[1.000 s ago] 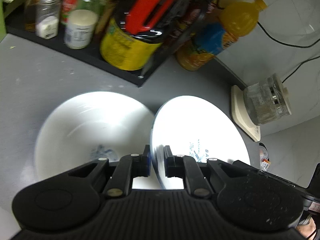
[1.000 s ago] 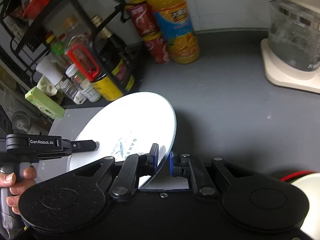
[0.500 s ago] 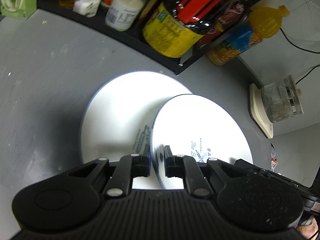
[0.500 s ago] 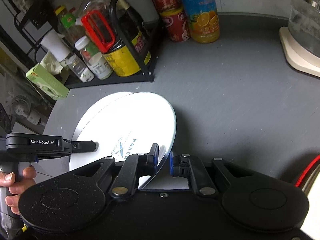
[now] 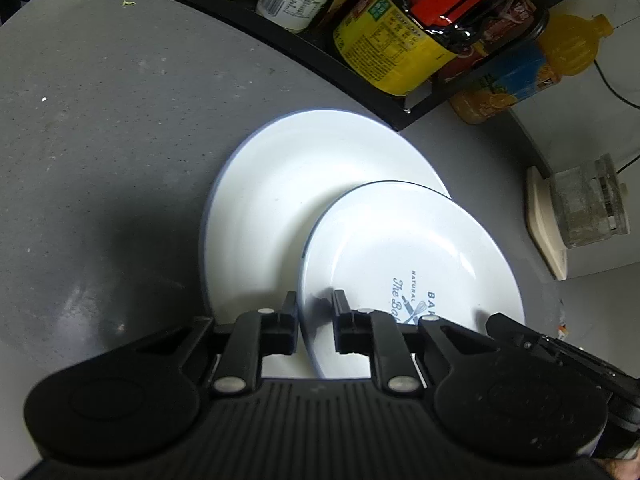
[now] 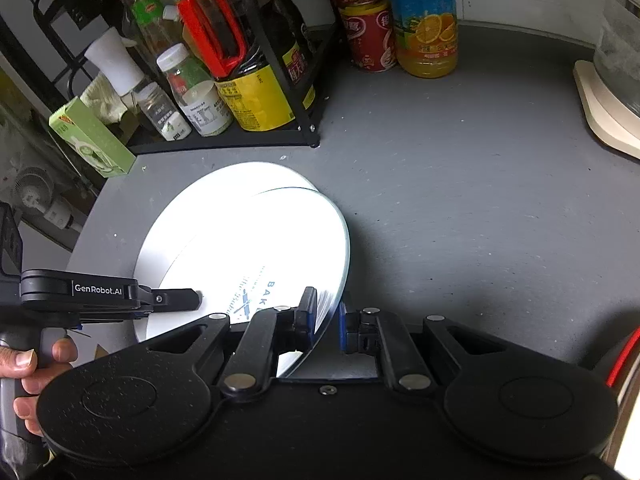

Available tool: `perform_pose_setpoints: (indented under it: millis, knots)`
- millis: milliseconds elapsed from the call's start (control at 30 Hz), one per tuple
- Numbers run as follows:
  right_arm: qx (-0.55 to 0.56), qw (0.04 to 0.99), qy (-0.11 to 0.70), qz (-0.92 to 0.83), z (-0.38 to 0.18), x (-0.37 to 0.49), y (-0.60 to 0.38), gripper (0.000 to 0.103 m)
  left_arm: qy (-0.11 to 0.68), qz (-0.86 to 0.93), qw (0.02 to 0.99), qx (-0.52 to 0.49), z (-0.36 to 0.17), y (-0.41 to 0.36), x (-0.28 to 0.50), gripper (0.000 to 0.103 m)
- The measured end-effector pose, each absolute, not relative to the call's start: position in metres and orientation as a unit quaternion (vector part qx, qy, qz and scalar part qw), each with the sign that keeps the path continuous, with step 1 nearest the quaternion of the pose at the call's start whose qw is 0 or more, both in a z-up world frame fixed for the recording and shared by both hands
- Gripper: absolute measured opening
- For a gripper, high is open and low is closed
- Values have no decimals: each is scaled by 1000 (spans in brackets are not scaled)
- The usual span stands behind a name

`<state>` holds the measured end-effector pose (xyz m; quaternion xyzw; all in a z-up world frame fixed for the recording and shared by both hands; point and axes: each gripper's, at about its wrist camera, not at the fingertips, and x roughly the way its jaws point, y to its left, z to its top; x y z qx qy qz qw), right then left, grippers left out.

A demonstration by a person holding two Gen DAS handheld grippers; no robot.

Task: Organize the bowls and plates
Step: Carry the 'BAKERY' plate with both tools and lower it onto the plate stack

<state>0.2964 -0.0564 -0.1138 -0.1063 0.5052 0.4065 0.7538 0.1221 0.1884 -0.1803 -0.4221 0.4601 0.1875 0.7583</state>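
A small white plate [image 5: 400,240] with blue print hangs tilted over a larger white plate [image 5: 288,200] that lies flat on the grey counter. My left gripper [image 5: 316,308] straddles the small plate's left rim. Its jaws are opening, and the pads stand slightly off the rim. My right gripper [image 6: 328,312] is shut on the opposite rim of the small plate [image 6: 272,248] and holds that side raised. Seen from the right wrist, the left gripper [image 6: 192,299] reaches in over the large plate [image 6: 180,232], with a hand on its handle.
A black rack [image 6: 224,140] of bottles and jars stands just behind the plates. Red cans [image 6: 368,36] and an orange juice bottle [image 6: 428,20] stand at the back. A glass appliance on a cream base [image 5: 580,208] is at the right, and a green box [image 6: 92,140] at the left by the counter's edge.
Both grippers carried the small plate away from over a white bowl and down to above the large plate. The gap between the left fingers has widened a little.
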Motion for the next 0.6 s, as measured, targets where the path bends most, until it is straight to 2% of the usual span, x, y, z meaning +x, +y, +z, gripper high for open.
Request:
perform_pose_setpoints:
  millis: [200,400,567,600]
  knots:
    - [-109,755,510,397,-119,294,-51,10,470,198,760,-403,-179,191,126,15]
    - [-117,757,508,395,-121,292,-45,9,467,221,773,-368,-155,200,124,17]
    - [-111,756,513,391,-124,294,-45,9,447,246,788,-344,-134,208,119,41]
    - [-111,756,514,390,-125,294,-45,10,446,252,790,-337,-132,209,119,43]
